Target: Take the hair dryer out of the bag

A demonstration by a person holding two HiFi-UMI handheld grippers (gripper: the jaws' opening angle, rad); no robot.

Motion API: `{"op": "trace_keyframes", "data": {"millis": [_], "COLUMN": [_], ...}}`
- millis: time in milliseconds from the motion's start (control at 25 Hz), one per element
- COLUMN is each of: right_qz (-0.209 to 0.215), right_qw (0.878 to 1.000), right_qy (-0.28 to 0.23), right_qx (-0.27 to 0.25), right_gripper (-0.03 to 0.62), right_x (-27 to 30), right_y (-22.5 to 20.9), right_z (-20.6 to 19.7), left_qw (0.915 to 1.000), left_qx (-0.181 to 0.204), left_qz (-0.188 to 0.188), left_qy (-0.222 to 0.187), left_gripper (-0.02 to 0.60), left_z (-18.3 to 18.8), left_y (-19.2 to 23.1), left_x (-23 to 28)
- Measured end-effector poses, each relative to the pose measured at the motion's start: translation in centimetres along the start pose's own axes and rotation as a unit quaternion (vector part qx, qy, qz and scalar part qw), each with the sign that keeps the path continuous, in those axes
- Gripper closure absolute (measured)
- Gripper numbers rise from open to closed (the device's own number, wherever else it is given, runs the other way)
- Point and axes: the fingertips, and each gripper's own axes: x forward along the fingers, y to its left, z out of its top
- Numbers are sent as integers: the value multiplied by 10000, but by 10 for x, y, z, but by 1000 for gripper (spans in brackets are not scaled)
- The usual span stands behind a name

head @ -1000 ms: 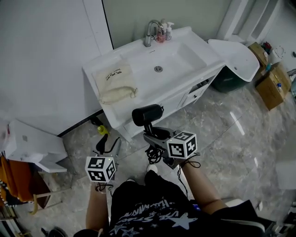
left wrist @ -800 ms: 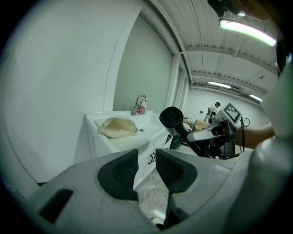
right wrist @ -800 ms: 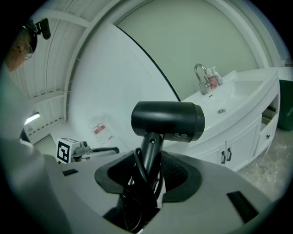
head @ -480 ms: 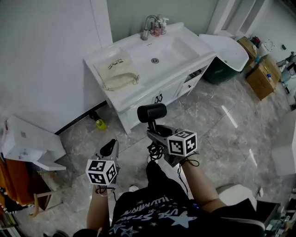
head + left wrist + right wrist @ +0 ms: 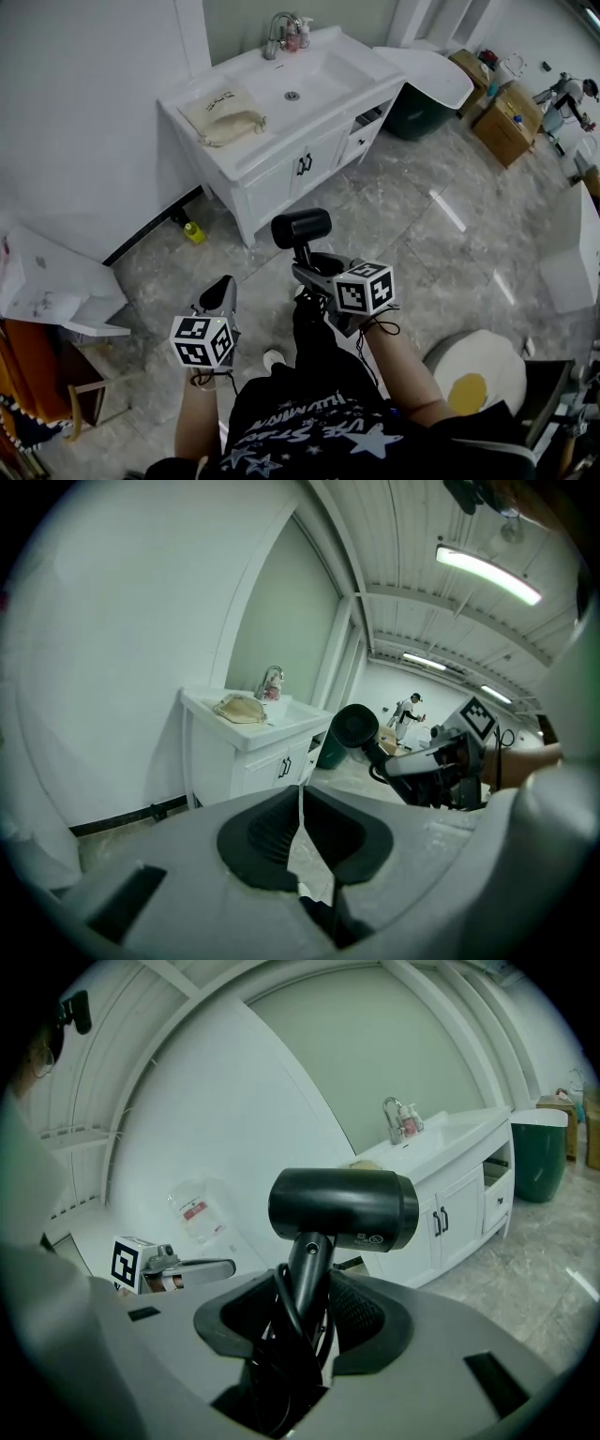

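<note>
Pads [image 5: 367, 1314] of the right gripper [image 5: 314, 1302] press on the handle of the black plastic hair dryer [image 5: 343, 1206], with its black cord [image 5: 281, 1335] between them too. The dryer stands upright in the middle of the head view, outside the bag. Jaws of the left gripper [image 5: 302, 829] have just been closing and meet on nothing. Beige drawstring cloth bag [image 5: 223, 116] lies on the white sink cabinet [image 5: 281, 178] at upper left, well apart from both grippers

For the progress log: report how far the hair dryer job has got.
Done: the hair dryer is out; the bag lies slack on the vanity. In hand: the right gripper clamps the dryer's handle and cord, the left gripper has just closed empty. Left: probably only setting it down.
</note>
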Motion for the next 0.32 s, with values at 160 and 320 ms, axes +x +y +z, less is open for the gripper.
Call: {"op": "trace_keyframes", "data": {"millis": [160,320], "right_qz": [-125,-181], "right_qw": [9999,9996], "right_qy": [55,29], "right_qx": [94,201], "right_gripper": [414,415], "right_x": [-17,-29], "right_y": [14,22], "right_z": [-36,-58], "left_qw": [9998,9996], "left_qx": [-18,3], "left_qz": [-158,-233], "left_qy": [106,173], "left_gripper": [551,551], "left_z": [-25,-43], "left_y": [-15,-24], "left_x": [-18,-30]}}
